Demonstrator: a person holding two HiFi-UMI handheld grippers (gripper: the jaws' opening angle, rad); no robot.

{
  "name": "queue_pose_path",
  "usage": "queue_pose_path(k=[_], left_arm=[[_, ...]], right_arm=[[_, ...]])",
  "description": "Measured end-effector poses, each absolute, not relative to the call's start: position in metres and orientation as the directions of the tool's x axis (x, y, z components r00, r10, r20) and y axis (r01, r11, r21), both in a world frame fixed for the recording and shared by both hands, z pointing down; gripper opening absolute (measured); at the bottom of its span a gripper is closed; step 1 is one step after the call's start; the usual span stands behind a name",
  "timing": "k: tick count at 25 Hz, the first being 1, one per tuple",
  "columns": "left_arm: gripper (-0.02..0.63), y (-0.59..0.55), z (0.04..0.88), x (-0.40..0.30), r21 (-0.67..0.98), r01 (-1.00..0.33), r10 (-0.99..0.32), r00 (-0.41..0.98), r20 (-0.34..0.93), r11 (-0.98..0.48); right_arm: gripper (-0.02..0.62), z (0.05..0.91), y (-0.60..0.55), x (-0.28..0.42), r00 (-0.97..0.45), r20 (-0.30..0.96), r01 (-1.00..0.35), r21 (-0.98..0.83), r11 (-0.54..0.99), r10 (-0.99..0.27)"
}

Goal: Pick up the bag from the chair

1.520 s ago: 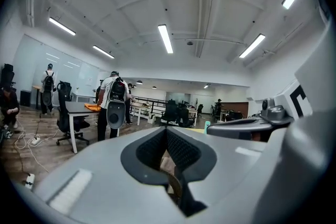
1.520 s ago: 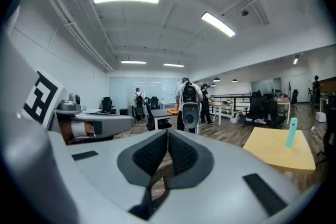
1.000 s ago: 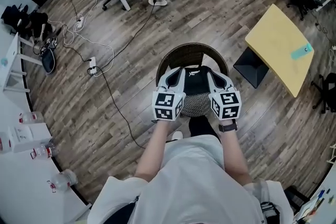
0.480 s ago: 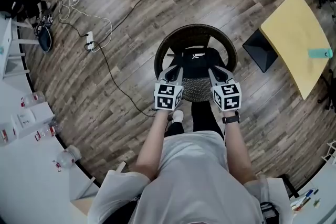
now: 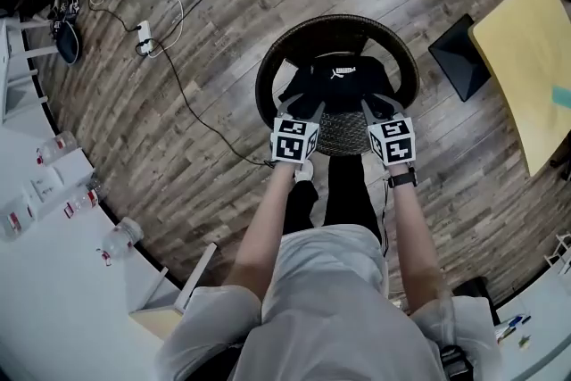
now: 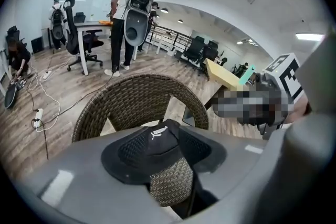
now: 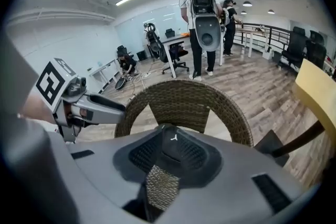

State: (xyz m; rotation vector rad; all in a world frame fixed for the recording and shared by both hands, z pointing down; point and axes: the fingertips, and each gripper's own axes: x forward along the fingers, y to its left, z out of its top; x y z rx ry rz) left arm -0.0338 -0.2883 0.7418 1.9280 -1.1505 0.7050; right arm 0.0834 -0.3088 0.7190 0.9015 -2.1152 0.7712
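Note:
A black bag (image 5: 342, 81) with a white logo lies on the seat of a round brown wicker chair (image 5: 270, 78). Both grippers are held side by side at the chair's near edge. My left gripper (image 5: 303, 111) is open at the bag's near left side, and my right gripper (image 5: 381, 108) is open at its near right side. In the left gripper view the bag (image 6: 157, 147) and the woven seat front show in the gap between the wide grey jaws, below the chair back (image 6: 135, 102). The right gripper view frames the bag (image 7: 173, 152) the same way, with the left gripper (image 7: 63, 91) beside it.
A yellow table (image 5: 526, 58) on a dark base (image 5: 457, 56) stands right of the chair. Cables and a power strip (image 5: 143, 36) lie on the wood floor at the left. A white counter (image 5: 45, 263) with bottles runs along the left edge. People (image 6: 128, 13) stand by desks beyond.
The chair and bag have drawn closer in the head view. Both grippers have moved forward from in front of the seat to the bag's near edge, staying open.

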Motion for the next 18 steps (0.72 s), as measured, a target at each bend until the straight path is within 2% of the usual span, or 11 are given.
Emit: queue_pose_path(k=[2, 3, 11, 15, 18], left_arm=[[0.179, -0.288, 0.765, -0.032, 0.351, -0.895, -0.437, 0.441, 0.783, -0.274], [0.189, -0.286, 0.776, -0.031, 0.360, -0.894, -0.417, 0.444, 0.793, -0.267], [0.278, -0.270, 0.859, -0.022, 0.382, -0.878, -0.266, 0.457, 0.849, -0.289], [0.368, -0.272, 0.894, -0.024, 0.341, -0.868, -0.276, 0.449, 0.850, -0.360], [0.401, -0.274, 0.917, -0.033, 0.330, -0.882, -0.269, 0.426, 0.864, -0.336]], right_arm=[[0.192, 0.747, -0.307, 0.090, -0.499, 0.813, -0.761, -0.245, 0.600, -0.300], [0.207, 0.761, -0.304, 0.094, -0.489, 0.829, -0.754, -0.247, 0.609, -0.270], [0.245, 0.859, -0.291, 0.119, -0.440, 0.882, -0.740, -0.251, 0.624, -0.168], [0.262, 0.898, -0.294, 0.130, -0.428, 0.887, -0.799, -0.282, 0.530, -0.173], [0.280, 0.925, -0.295, 0.139, -0.393, 0.904, -0.841, -0.279, 0.464, -0.169]])
